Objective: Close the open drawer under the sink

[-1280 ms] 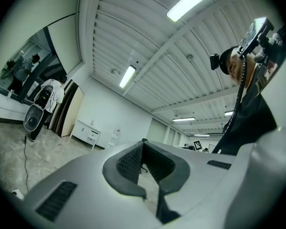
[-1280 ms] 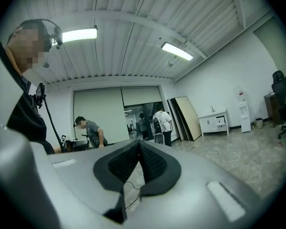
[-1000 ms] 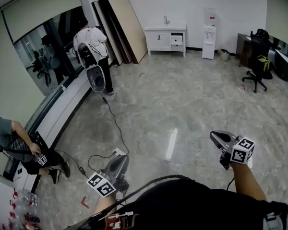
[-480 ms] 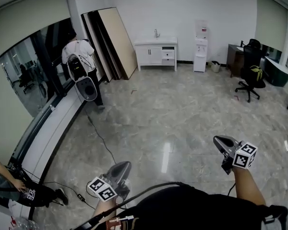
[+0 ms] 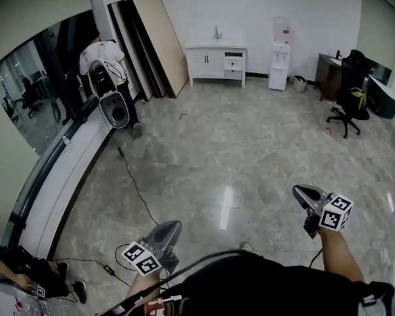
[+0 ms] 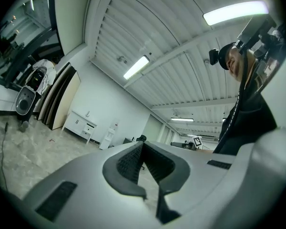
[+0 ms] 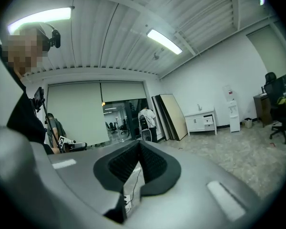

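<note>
Drawer [image 5: 233, 63] stands slightly pulled out on the right side of the white sink cabinet [image 5: 210, 59], far off at the upper middle of the head view, against the back wall. Left gripper [image 5: 176, 225] at lower middle and right gripper [image 5: 296, 190] at lower right are both clenched on nothing, over the marble floor [image 5: 237, 150].

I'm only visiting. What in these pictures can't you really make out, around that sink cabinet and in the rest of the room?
- Drawer in the sink cabinet: too small and far away in every view to tell how far out it stands or what is in it.
- Person by the window, head view: bent away, so the body hides the hands.
- Person at lower left, head view: cut off by the picture's edge.
</note>
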Tool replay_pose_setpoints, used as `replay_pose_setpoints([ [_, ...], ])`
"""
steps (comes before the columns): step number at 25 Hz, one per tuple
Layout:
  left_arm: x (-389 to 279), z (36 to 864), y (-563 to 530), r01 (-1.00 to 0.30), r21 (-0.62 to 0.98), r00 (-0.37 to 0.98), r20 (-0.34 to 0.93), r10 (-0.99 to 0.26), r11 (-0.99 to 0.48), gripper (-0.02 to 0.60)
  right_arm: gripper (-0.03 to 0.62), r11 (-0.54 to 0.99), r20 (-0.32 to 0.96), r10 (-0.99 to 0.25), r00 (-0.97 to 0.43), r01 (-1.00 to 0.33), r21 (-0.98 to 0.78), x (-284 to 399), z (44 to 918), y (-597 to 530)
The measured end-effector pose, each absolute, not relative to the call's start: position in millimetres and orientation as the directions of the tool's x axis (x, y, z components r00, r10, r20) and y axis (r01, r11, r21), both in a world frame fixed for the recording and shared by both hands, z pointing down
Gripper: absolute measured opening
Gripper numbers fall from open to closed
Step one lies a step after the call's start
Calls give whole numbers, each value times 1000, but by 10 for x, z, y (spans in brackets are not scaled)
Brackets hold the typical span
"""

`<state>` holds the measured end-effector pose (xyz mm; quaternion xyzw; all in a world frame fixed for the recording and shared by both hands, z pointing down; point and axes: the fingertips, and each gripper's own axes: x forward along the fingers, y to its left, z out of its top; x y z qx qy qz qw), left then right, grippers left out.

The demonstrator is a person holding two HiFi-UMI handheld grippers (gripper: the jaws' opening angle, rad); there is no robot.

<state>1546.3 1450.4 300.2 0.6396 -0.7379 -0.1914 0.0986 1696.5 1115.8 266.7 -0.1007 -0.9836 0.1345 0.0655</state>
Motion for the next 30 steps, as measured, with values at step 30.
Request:
replay_pose_setpoints([
  [30,13323,2787,11676,-923,367,-165,-101,-981,118,-3,2,958,99,233,-967,211,-195,14887,2872,8509],
])
